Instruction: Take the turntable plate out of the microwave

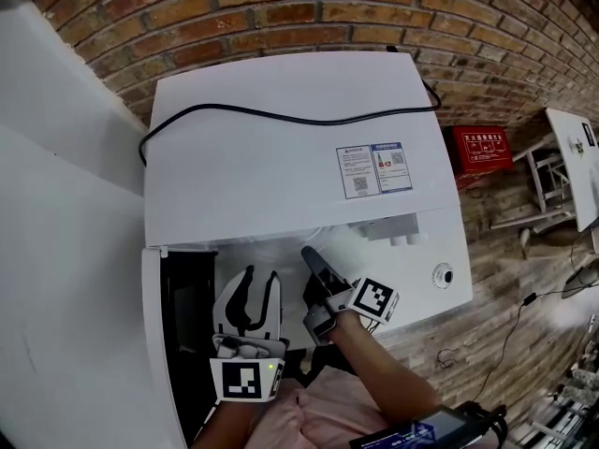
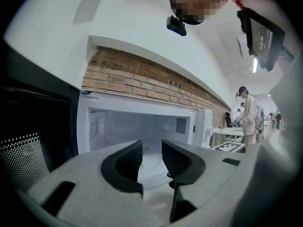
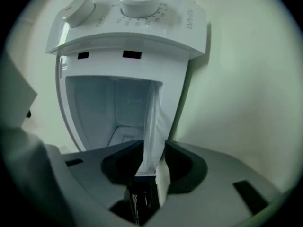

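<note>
The white microwave (image 1: 281, 138) stands with its dark door (image 1: 178, 325) swung open to the left. In the right gripper view the glass turntable plate (image 3: 152, 122) shows edge-on, and its near rim sits between the jaws of my right gripper (image 3: 154, 148). That gripper is rolled onto its side at the cavity mouth (image 1: 311, 253), and its jaws stand apart on either side of the rim. My left gripper (image 1: 259, 274) hovers open and empty just left of it, facing the cavity. Between its jaws (image 2: 152, 148) I see the plate (image 2: 151, 168) low on the cavity floor.
The control panel with two knobs (image 3: 128, 13) borders the cavity on the right. A black power cable (image 1: 281, 115) lies across the microwave top. A brick wall (image 1: 281, 7) rises behind. A red box (image 1: 482, 148) sits to the right. A person (image 2: 248, 115) stands far off.
</note>
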Demonstrator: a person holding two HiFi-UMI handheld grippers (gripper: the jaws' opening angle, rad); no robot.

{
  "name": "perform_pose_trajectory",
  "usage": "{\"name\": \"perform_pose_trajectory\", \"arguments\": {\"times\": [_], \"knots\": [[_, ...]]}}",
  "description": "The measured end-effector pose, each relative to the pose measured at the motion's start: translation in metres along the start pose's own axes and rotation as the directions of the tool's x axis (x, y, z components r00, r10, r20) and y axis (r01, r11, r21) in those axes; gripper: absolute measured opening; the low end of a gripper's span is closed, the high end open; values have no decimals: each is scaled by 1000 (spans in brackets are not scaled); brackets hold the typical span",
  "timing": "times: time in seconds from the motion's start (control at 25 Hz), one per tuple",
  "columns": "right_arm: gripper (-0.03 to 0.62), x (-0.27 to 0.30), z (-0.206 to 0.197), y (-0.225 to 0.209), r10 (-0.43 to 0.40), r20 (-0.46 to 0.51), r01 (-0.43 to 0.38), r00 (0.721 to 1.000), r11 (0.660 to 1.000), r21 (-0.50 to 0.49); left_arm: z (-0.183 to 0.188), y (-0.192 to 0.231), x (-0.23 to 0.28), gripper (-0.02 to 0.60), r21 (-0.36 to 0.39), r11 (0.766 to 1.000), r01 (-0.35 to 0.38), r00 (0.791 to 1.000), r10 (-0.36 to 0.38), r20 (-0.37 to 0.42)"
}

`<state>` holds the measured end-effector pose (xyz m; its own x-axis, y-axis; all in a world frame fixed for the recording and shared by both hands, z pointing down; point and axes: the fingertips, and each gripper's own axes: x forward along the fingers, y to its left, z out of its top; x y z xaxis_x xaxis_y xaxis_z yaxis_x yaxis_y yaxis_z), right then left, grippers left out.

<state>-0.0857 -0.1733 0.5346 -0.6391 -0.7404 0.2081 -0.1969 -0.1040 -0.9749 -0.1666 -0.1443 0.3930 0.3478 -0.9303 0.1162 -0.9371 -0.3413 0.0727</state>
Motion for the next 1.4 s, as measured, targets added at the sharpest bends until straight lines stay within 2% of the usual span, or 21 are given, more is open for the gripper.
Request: {"name": "perform_pose_trajectory", "arguments": {"times": [0.16,0.36,0.52,0.64,0.88,1.16,1.24,1.4], "knots": [[172,6,8,-12,-39,15,39,999,998,40,0,1,-1,137,1,1000,-5,1000,5,-1],[180,27,13,-6,25,5,-25,1000,998,57,-6,0,-2,137,-4,1000,-11,1000,11,-10],[129,23,13,-7,7,-7,-7,1000,1000,27,-6,3,-2,137,5,1000,-15,1000,15,-6],[54,20,12,1,40,-4,-40,999,999,-15,-3,3,0,137,11,1000,-13,1000,13,-8],[49,3,2,2,81,-3,-81,997,996,-32,1,0,3,137,7,1000,0,1000,0,0],[58,-10,-6,-2,96,-8,-96,995,995,-40,-1,2,1,137,12,1000,-3,1000,3,-1],[113,-6,-3,1,125,-2,-125,992,990,-59,-1,2,1,137,10,1000,-6,1000,6,-4],[149,12,4,0,151,-9,-152,988,986,-68,-2,4,-1,137,16,1000,-17,1000,17,-6]]}}
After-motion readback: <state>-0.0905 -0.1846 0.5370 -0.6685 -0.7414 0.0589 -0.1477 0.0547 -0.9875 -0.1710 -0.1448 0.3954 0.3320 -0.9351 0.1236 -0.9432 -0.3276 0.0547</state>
